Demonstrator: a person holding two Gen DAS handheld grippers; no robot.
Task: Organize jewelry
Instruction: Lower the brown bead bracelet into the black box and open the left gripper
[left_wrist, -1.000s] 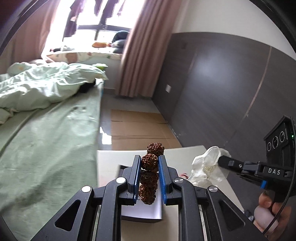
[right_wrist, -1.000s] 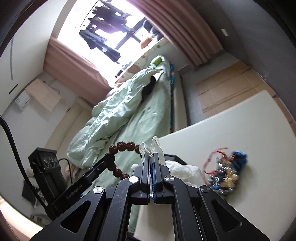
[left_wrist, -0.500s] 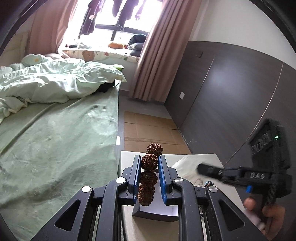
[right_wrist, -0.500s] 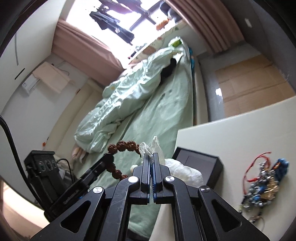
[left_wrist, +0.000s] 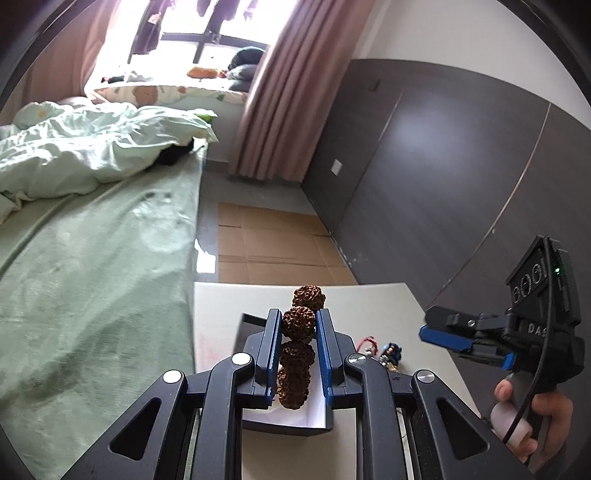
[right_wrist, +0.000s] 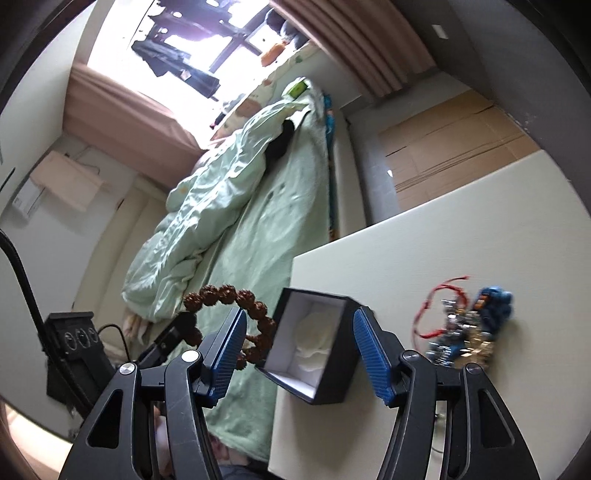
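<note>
Left wrist view: the left gripper (left_wrist: 298, 325) pinches a knobbly brown seed-bead bracelet (left_wrist: 298, 343) over the square black jewelry box (left_wrist: 284, 417) on the white table (left_wrist: 218, 325) — right wrist view: the right gripper (right_wrist: 299, 349), jaws just sprung apart, straddles that white-lined box (right_wrist: 314, 350) holding crumpled white tissue (right_wrist: 314, 341), gripping nothing.

The right gripper (right_wrist: 297, 349) jaws have just been opening, dropping the white pouch (right_wrist: 314, 345) into the box (right_wrist: 334, 384).
</note>
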